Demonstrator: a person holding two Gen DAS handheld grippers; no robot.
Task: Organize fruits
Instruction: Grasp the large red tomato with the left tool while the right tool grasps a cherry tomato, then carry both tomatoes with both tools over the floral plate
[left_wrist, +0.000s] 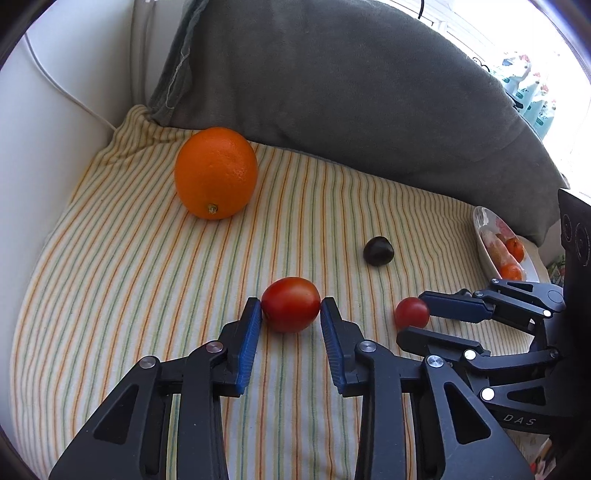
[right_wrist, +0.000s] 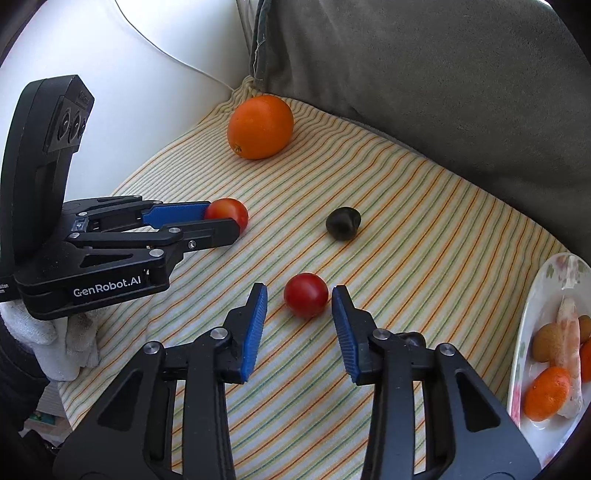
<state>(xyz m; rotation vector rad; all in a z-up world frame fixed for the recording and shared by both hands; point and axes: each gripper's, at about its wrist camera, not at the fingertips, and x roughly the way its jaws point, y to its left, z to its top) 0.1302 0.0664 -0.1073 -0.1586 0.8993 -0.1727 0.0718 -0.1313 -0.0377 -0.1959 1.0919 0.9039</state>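
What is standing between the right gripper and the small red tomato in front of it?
Nothing visible. The small tomato lies on the striped cloth just ahead of the right gripper, whose jaws are open on either side of it. The dark fruit lies farther back, out of the way.

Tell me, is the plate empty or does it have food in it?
Not empty. The plate holds small orange fruits and other pieces.

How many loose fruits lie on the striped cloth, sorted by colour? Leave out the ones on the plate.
Orange: 1, the orange
Red: 2, the larger tomato and the smaller tomato
Dark: 1, the dark fruit
Total: 4
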